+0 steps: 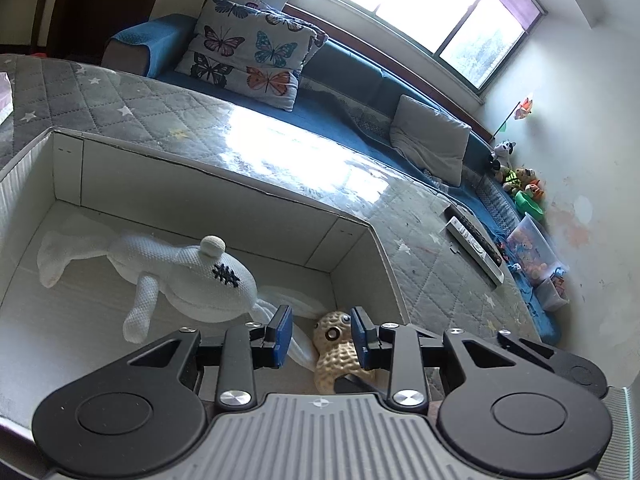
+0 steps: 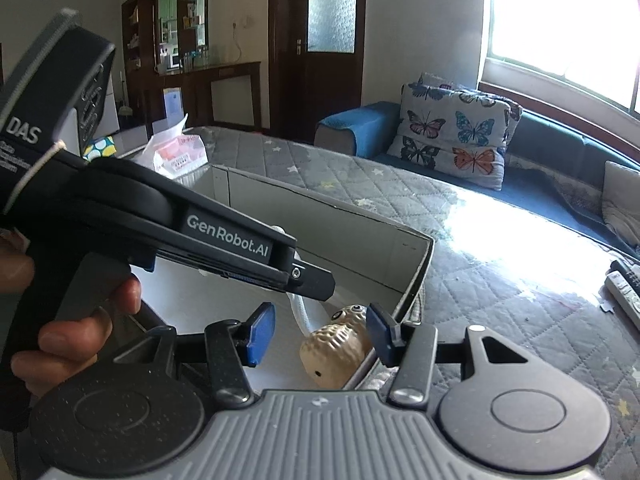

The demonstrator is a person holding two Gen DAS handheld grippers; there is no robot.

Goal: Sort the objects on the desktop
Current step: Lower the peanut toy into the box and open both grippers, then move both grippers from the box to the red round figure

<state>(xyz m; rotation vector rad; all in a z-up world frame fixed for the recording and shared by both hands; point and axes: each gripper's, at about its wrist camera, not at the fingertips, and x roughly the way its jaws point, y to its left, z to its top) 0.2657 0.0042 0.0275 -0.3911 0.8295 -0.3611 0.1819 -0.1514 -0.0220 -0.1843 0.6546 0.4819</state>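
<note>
On the quilted grey table cover (image 1: pixel 432 280) stands our white cardboard box (image 1: pixel 208 184), holding a white knitted rabbit (image 1: pixel 188 276) and a tan owl figure (image 2: pixel 336 348) in its corner. Our left gripper (image 1: pixel 322 336) and right gripper (image 2: pixel 322 334) both hover with fingers apart, gripping nothing.

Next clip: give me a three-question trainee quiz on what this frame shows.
1. True or false: the white knitted rabbit lies inside the cardboard box.
2. Which thing sits in the box corner between the blue pads of the right gripper? A) remote control B) tan peanut toy C) butterfly cushion
3. Fill in: the remote controls lie on the quilted ____ outside the box.

Key: 1 true; 2 B, the tan peanut toy, with the jaws apart from it; 3 table cover.
</note>
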